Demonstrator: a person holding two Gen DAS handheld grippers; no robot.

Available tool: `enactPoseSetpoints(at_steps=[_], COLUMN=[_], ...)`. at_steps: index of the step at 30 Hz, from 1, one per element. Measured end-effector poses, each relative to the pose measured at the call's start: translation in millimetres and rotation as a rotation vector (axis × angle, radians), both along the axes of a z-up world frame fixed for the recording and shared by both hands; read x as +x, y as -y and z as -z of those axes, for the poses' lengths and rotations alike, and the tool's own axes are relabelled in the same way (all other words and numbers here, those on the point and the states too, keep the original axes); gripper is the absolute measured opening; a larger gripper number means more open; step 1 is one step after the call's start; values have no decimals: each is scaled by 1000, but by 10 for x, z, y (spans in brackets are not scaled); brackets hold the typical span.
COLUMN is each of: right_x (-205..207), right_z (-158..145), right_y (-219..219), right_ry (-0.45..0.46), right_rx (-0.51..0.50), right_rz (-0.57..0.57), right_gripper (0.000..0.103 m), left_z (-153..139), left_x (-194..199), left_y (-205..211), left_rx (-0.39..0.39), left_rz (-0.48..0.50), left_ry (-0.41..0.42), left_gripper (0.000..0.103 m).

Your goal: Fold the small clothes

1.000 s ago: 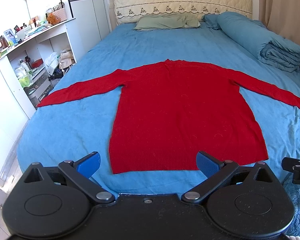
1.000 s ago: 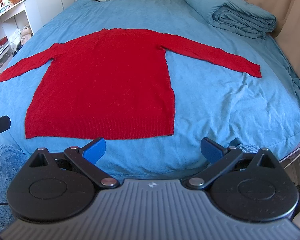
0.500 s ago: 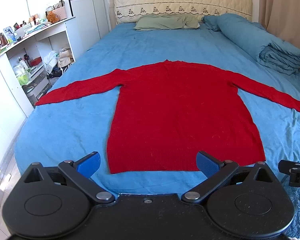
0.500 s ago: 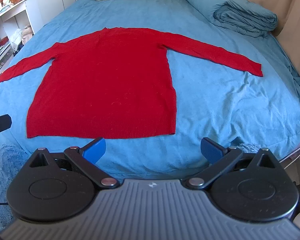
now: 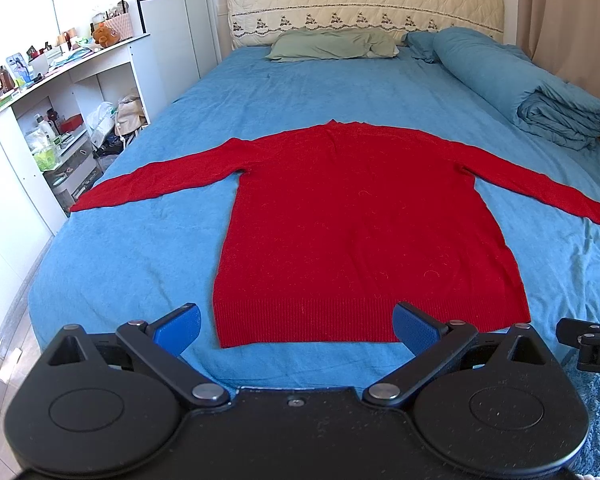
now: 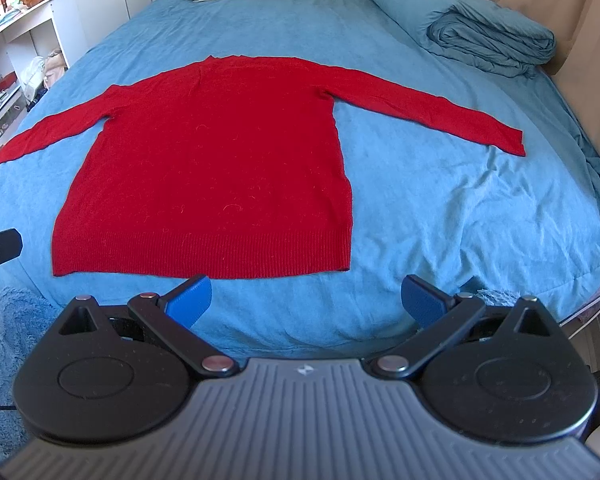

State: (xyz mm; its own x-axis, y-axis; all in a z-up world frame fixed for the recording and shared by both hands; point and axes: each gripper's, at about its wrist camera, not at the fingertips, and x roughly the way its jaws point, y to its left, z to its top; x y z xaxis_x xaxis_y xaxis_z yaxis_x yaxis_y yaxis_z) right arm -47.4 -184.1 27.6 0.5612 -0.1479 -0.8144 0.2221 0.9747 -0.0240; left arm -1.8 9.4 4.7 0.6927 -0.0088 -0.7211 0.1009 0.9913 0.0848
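A red long-sleeved sweater (image 5: 360, 224) lies flat on the blue bed (image 5: 120, 264), hem toward me, both sleeves spread sideways. It also shows in the right wrist view (image 6: 220, 160). My left gripper (image 5: 296, 328) is open and empty, held just short of the hem, near its left half. My right gripper (image 6: 306, 300) is open and empty, in front of the hem's right corner. Neither touches the sweater.
A rolled blue duvet (image 5: 540, 96) lies at the bed's far right. A green pillow (image 5: 332, 44) sits at the headboard. White shelves with clutter (image 5: 52, 120) stand left of the bed. A curtain (image 6: 580, 20) hangs at right.
Both grippers have risen and drawn slightly back, so the sweater sits lower and fuller in view. The sweater has not moved. Both grippers stay open.
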Motion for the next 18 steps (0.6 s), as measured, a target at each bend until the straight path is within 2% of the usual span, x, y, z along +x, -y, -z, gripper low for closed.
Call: enactPoseSetpoints(at_steps=[18], right_x=[-8], right_z=[-9], right_y=[13], right_ry=[-1], right_rx=[2], right_rz=[2], right_gripper=[103], left_z=[5], left_x=[2], left_y=[-10], left_rx=[2], left_rz=[3], left_ry=[-3], left_gripper=[103])
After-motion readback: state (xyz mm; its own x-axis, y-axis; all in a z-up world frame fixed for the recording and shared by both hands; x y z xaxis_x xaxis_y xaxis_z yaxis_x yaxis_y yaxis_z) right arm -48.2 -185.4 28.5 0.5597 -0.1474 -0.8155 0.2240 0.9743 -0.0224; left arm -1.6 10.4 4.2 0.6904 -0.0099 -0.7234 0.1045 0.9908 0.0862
